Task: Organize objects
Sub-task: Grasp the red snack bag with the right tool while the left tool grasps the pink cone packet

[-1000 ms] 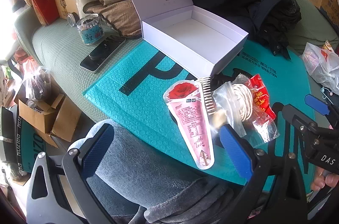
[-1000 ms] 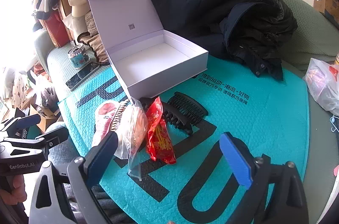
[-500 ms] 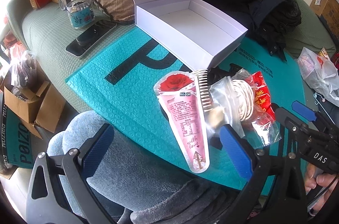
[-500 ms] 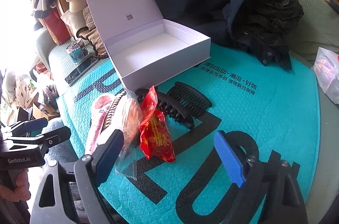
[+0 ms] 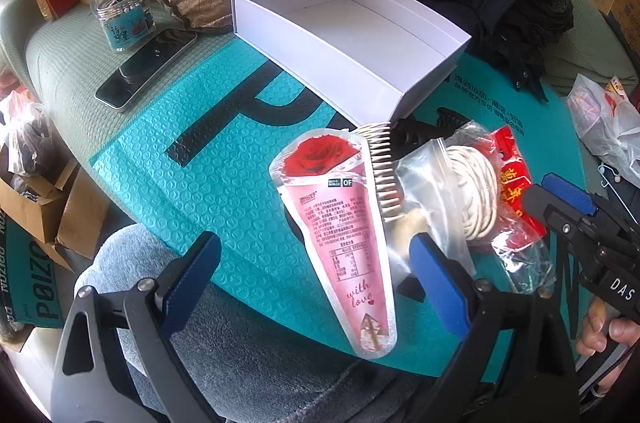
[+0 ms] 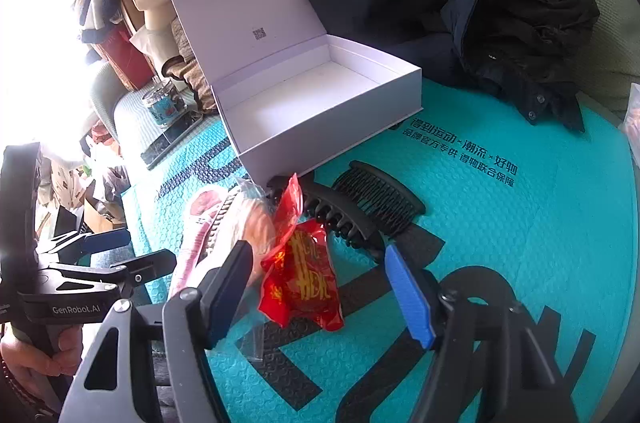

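Note:
An open, empty white box [image 5: 360,35] [image 6: 320,103] sits on a teal bubble mailer [image 5: 200,175]. In front of it lie a pink rose cone packet [image 5: 344,235], a beige comb [image 5: 382,175], a clear bag of white cord [image 5: 468,191], a red packet [image 6: 300,279], a black claw clip [image 6: 340,219] and a black comb [image 6: 380,195]. My left gripper [image 5: 316,275] hovers over the pink packet; its jaws are closing but stay wide and clear of it. My right gripper [image 6: 318,289] straddles the red packet with closing jaws, and the pads stand apart from it.
A jar [image 5: 124,19] and a phone [image 5: 144,71] lie left of the box on the green couch. A black jacket [image 6: 480,3] is heaped behind it. A plastic bag [image 5: 600,119] sits at the right. Cardboard boxes [image 5: 40,207] stand on the floor. A person's grey fleece leg [image 5: 240,343] is below.
Both grippers have sunk closer to the items. The right jaws have narrowed around the red packet. The left jaws have drawn in slightly over the pink packet.

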Motion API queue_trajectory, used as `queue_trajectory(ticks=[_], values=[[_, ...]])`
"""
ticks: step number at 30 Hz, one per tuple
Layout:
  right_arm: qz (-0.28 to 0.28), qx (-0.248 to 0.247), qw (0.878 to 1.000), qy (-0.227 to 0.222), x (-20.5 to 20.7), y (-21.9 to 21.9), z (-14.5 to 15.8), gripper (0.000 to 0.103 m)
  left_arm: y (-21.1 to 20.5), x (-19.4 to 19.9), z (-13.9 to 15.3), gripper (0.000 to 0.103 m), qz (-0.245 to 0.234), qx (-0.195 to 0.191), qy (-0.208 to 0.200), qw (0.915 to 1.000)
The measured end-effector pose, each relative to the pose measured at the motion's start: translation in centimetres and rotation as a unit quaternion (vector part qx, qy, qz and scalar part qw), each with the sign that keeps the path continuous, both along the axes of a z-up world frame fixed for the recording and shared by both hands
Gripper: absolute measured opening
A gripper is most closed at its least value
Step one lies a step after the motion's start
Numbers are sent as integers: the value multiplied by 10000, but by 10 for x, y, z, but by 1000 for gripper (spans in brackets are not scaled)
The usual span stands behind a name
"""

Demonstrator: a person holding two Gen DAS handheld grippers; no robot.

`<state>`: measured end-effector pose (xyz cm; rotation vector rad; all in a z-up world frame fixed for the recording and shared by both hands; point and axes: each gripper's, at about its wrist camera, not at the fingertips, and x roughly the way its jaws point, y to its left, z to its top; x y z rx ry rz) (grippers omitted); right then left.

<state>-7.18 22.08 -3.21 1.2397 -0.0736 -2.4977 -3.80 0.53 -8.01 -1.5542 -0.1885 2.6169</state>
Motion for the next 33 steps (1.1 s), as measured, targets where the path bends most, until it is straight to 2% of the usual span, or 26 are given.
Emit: queue_trajectory(ticks=[4,7,11,13,17,21,24,26,27,29,33], values=[[64,-78,9996,-251,-9,-1,-13,62,3,-10,-13,88,-41,17,-145,9999],[150,-63,9992,-357,-13,-3,-23,62,4,-15,-23,79,-37,-51,-270,9996],[274,-71,9982,-533,-17,-8,-39,62,-8,-17,-29,72,0,55,-294,9996],[325,-117,9976,-606,-19,-11,-45,62,-13,-17,-29,65,20,-54,-284,9996],[350,209,9959,-811,-23,-25,-59,62,-13,-19,-32,65,-42,-264,-308,9992],[426,441,9965,-575,-16,-33,-58,59,-6,-21,-37,65,-124,-547,-233,9982],[419,429,9968,-529,-13,-31,-57,47,-5,-21,-39,66,-139,-607,-158,9979],[376,382,9972,-526,-12,-28,-57,44,-6,-22,-39,65,-125,-563,-146,9982],[367,357,9973,-521,-13,-27,-57,43,-7,-22,-39,63,-128,-541,-109,9984],[350,315,9976,-502,-13,-25,-56,42,-5,-20,-39,52,-156,-668,-19,9976],[335,279,9978,-508,-12,-23,-55,41,-2,-17,-38,47,-221,-784,76,9967]])
